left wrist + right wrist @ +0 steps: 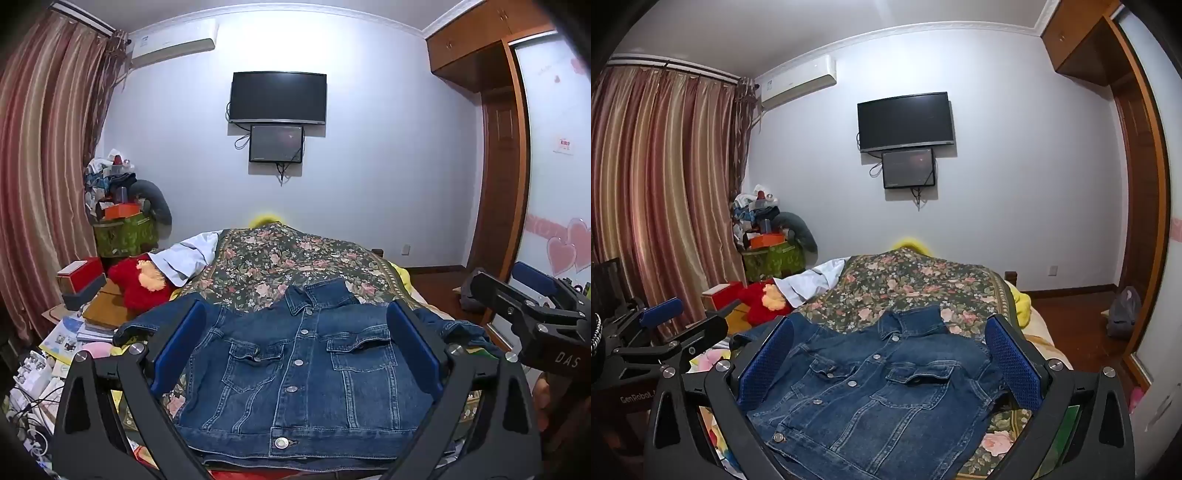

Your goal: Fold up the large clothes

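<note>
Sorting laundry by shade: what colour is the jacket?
Dark blue denim with silver buttons; the jacket shows best in the left wrist view.

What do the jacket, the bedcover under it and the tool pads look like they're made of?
Jacket: blue denim, going by the faded wash, contrast seams and shiny metal-looking buttons. Bedcover: woven floral-print cloth, matte; fibre unclear. Right tool pads: blue, dimpled, probably rubber or foam.
</note>
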`<state>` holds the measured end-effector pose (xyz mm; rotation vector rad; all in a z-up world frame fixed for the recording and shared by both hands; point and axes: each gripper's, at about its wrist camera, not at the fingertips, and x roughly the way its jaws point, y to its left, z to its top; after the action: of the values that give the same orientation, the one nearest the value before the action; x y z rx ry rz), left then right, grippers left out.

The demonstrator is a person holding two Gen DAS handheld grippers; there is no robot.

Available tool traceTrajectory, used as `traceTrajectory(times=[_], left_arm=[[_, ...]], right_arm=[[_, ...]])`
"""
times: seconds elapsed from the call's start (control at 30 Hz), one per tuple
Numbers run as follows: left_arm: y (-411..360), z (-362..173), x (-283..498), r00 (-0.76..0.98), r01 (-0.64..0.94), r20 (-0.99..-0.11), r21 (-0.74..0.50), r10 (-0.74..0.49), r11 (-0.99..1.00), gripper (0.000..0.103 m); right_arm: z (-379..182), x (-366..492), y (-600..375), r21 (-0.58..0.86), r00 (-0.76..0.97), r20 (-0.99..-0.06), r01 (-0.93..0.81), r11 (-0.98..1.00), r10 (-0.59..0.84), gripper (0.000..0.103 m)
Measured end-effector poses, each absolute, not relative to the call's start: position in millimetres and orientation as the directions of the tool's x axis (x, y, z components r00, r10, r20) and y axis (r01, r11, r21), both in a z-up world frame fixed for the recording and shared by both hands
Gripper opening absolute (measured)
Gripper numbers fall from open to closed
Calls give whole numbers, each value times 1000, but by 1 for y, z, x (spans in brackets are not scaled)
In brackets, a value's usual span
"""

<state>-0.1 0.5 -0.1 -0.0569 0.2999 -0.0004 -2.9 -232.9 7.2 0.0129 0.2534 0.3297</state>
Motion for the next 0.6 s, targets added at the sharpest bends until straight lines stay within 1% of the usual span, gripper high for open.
traceTrajectory(times=[0.6], left_arm=[[-1, 0, 1, 956, -12, -294, -46, -2, 999, 99]], right_arm=[[8, -1, -232, 60, 911, -251, -321, 945, 326, 103]])
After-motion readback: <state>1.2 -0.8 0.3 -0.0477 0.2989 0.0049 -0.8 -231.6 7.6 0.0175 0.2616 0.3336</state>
